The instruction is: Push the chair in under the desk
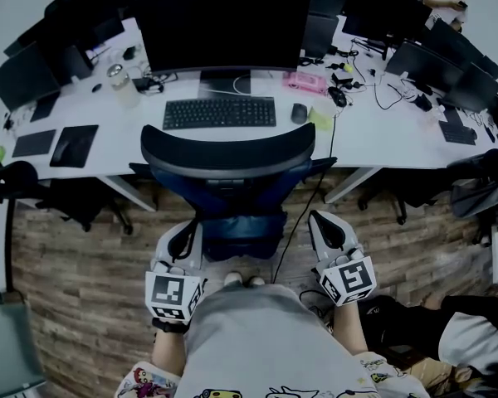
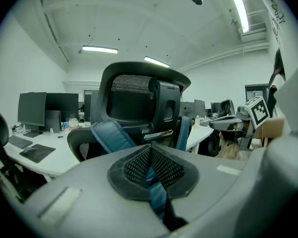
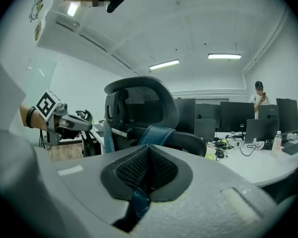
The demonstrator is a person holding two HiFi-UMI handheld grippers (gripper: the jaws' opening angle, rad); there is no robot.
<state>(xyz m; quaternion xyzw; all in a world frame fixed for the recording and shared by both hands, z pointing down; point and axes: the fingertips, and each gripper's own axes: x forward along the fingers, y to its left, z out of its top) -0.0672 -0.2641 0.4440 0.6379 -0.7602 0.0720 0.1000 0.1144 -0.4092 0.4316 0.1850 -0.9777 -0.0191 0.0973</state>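
You stand right behind the chair (image 1: pixel 228 152), which faces the counter (image 1: pixel 365 131) in front of the keyboard (image 1: pixel 219 112) and the big monitor (image 1: pixel 222 27). Its seat is out over the wooden floor (image 1: pixel 75 264) and is not yet tucked under. From the head view, the backrest's top just overlaps the counter's near edge.

Your left gripper (image 1: pixel 185 232) and right gripper (image 1: pixel 321 222) flank the lower back of the chair, 1 on each side and at about the same height. That even hold looks chosen so the push goes straight and the chair does not swivel.

In the left gripper view, the fingers (image 2: pixel 129 165) are pressed together on a blue strip (image 2: pixel 111 135) that runs up to the chair (image 2: pixel 139 98). In the right gripper view, the fingers (image 3: pixel 164 170) likewise pinch a blue strip (image 3: pixel 159 133) that comes off the chair's side. I cannot tell whether these strips are armrests or straps.

The gap under the counter between its 2 slanted legs looks wide enough. A dark cable (image 1: pixel 303 214) hangs from the counter edge down past the chair's right side, so watch that the wheels do not snag it as you push.
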